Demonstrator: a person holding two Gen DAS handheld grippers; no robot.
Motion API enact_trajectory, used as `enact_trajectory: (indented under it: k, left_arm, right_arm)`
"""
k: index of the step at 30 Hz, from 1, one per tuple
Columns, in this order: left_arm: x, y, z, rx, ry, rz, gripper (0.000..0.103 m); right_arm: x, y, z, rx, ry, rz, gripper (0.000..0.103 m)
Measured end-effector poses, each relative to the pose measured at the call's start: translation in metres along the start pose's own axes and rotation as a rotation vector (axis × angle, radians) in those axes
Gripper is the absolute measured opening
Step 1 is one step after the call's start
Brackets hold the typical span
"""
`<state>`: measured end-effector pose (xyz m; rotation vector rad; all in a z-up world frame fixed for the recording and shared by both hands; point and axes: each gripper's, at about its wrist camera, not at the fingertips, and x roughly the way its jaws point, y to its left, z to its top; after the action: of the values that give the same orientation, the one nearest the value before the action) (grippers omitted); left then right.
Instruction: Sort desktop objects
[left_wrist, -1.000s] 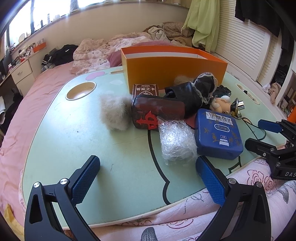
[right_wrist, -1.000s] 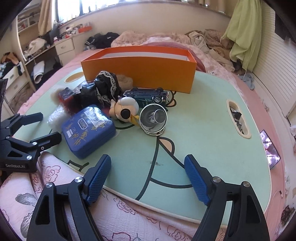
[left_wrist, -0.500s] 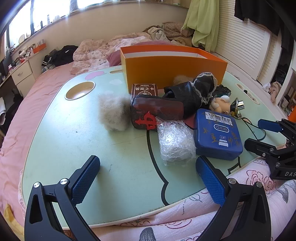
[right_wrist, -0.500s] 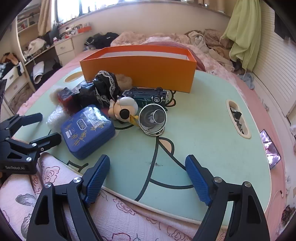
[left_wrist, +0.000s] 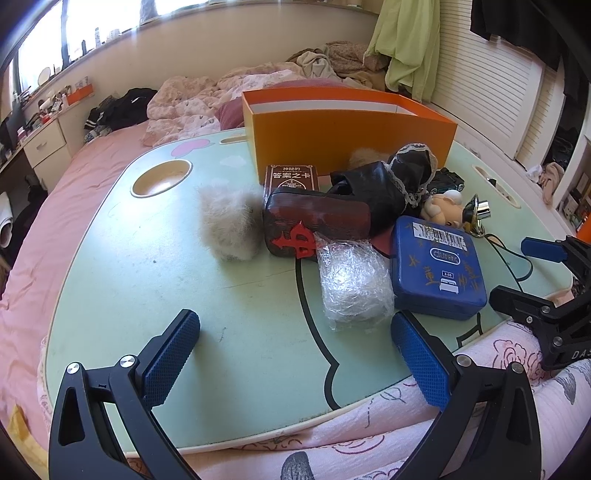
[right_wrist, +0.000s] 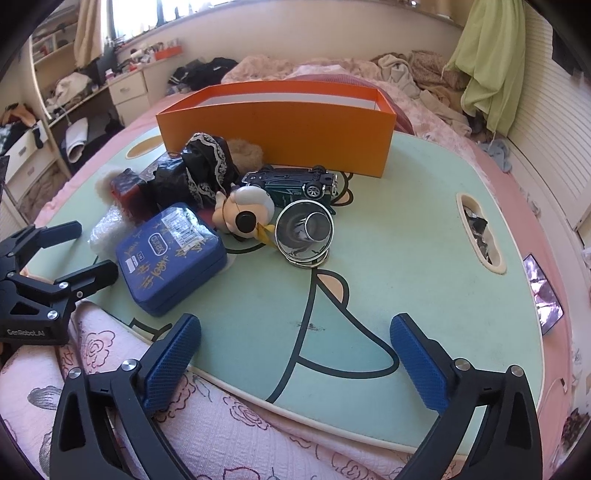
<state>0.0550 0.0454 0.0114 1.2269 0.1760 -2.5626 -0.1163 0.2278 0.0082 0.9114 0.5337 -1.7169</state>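
An open orange box (left_wrist: 347, 125) (right_wrist: 273, 122) stands at the back of the mint-green lap table (left_wrist: 147, 277) (right_wrist: 406, 240). In front of it lie a fluffy beige ball (left_wrist: 229, 221), a dark red case (left_wrist: 317, 221), a card box (left_wrist: 291, 177), black lace cloth (left_wrist: 384, 181), a bubble-wrap bundle (left_wrist: 352, 280), a blue tin (left_wrist: 437, 266) (right_wrist: 170, 254), a doll head (right_wrist: 243, 214), a toy car (right_wrist: 295, 181) and a shiny metal cup (right_wrist: 304, 230). My left gripper (left_wrist: 295, 354) is open over the table's near edge. My right gripper (right_wrist: 295, 358) is opening, with nothing between its jaws.
A round cup hole (left_wrist: 160, 181) sits at the table's far left and a slot (right_wrist: 478, 232) at its right. A phone (right_wrist: 543, 291) lies on the pink bed beside the table. A flowered quilt (right_wrist: 229, 424) lies under both grippers. Crumpled bedding is behind the box.
The right gripper's jaws have spread wider. The left gripper and all the objects on the table are where they were.
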Motion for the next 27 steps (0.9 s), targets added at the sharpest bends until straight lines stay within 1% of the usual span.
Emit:
enact_trajectory:
  k: [6,12,15,16,17,21,23,24,25,26,27]
  left_arm:
    - [-0.001,0.000,0.001,-0.002,0.008,0.006,0.103]
    - [-0.003,0.002,0.000,-0.010,-0.002,0.014,0.102]
    - [-0.007,0.004,-0.002,-0.017,-0.024,-0.007,0.092]
    - [-0.010,0.005,-0.002,-0.018,-0.038,-0.020,0.086]
    - [-0.013,0.005,-0.002,-0.020,-0.051,-0.034,0.084]
    - [-0.026,0.003,-0.002,-0.011,-0.098,-0.114,0.083]
    - [-0.031,-0.001,0.004,0.003,-0.112,-0.142,0.076]
    - [-0.031,-0.003,0.009,-0.007,-0.109,-0.150,0.074]
    - [-0.029,-0.005,0.014,-0.009,-0.105,-0.163,0.069]
    - [-0.026,-0.008,0.018,-0.012,-0.093,-0.164,0.058]
    - [-0.020,-0.011,0.022,-0.009,-0.073,-0.155,0.052]
  right_arm:
    - [0.000,0.000,0.000,0.005,-0.002,-0.002,0.103]
    - [0.000,0.000,0.000,0.011,-0.004,-0.006,0.103]
    - [0.000,0.000,0.000,0.012,-0.005,-0.007,0.103]
    - [0.000,0.000,0.000,0.013,-0.005,-0.007,0.103]
    - [0.000,0.000,0.000,0.014,-0.005,-0.007,0.103]
    - [0.000,0.000,0.000,0.019,-0.006,-0.010,0.103]
    - [0.000,0.000,0.000,0.020,-0.009,-0.010,0.103]
    - [0.000,0.001,0.001,0.022,-0.009,-0.011,0.103]
    - [0.000,0.000,0.001,0.023,-0.010,-0.010,0.103]
    - [0.000,0.000,0.001,0.024,-0.011,-0.009,0.103]
    - [0.000,0.000,0.001,0.026,-0.014,-0.009,0.103]
